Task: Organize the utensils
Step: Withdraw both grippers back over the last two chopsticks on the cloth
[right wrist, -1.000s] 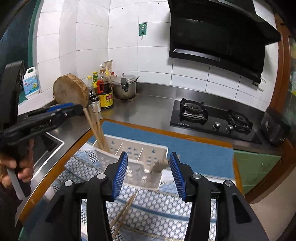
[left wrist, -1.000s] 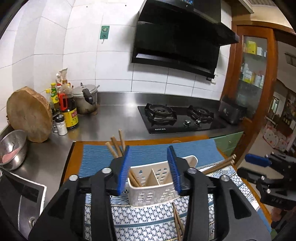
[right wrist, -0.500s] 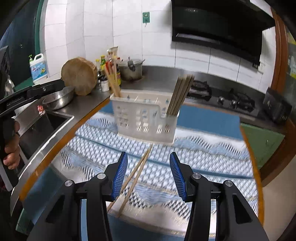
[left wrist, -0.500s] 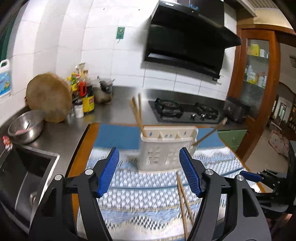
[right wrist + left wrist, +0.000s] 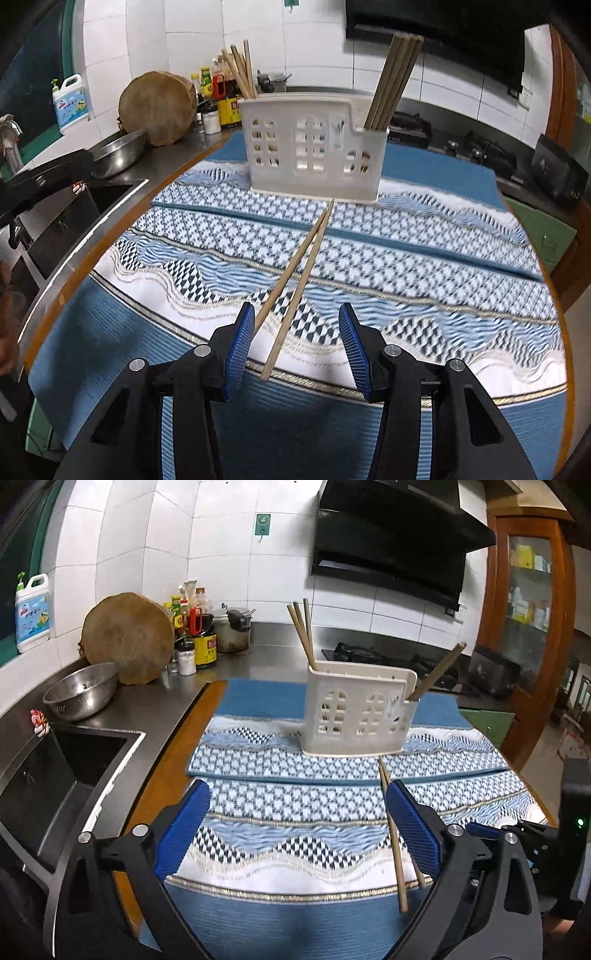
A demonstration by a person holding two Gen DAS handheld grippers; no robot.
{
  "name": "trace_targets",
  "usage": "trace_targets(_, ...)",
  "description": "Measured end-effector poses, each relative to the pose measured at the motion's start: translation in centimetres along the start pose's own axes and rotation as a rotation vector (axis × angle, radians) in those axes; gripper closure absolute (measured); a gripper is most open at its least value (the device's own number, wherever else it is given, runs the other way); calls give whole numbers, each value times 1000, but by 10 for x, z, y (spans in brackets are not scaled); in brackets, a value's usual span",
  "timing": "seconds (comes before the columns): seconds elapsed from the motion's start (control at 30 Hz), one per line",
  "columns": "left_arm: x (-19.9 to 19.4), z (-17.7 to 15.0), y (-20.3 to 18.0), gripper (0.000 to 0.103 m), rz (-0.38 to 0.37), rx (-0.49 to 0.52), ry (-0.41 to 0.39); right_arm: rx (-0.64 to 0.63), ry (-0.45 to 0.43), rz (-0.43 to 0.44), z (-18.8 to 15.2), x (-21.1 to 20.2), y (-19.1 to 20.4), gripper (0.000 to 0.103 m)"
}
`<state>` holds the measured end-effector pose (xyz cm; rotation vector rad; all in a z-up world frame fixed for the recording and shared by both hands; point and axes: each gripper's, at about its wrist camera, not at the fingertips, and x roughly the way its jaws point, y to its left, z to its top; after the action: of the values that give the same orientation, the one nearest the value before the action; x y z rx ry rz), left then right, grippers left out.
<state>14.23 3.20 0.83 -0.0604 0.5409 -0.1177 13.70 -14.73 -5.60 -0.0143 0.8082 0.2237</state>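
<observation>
A white slotted utensil holder (image 5: 356,712) (image 5: 314,147) stands upright on the blue patterned mat (image 5: 295,812) (image 5: 424,266). Chopsticks stand in its left end (image 5: 240,70) and right end (image 5: 395,81). Two loose chopsticks (image 5: 295,280) (image 5: 393,830) lie on the mat in front of the holder. My right gripper (image 5: 297,343) is open and empty, low over the near ends of the loose chopsticks. My left gripper (image 5: 295,834) is wide open and empty, back from the holder; the loose pair lies by its right finger.
A sink (image 5: 48,782) and steel bowl (image 5: 81,696) sit at the left. A round wooden board (image 5: 127,638), bottles (image 5: 199,635) and a pot (image 5: 232,631) line the back wall. A gas hob (image 5: 476,147) is at back right.
Both grippers have pulled back from the holder toward the near mat edge. The holder stands free on the mat, and the left gripper has opened wider.
</observation>
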Motion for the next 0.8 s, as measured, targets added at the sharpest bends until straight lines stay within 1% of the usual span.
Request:
trace_targets(0.07,0,-7,1,6,6,-8,8,3,2,-13,-2,4,3,57)
trace_targets(0.17,3,-15,4,6,16,-15,25,12,10,-10,-5,9,3,57)
trace_targets(0.4,6,-28,12,6,73,-17,43,38,28,-3,-8,16,0,57)
trace_targets(0.8,6,-42,24,5,101,-51,61,52,47,0,-10,24,-1,57)
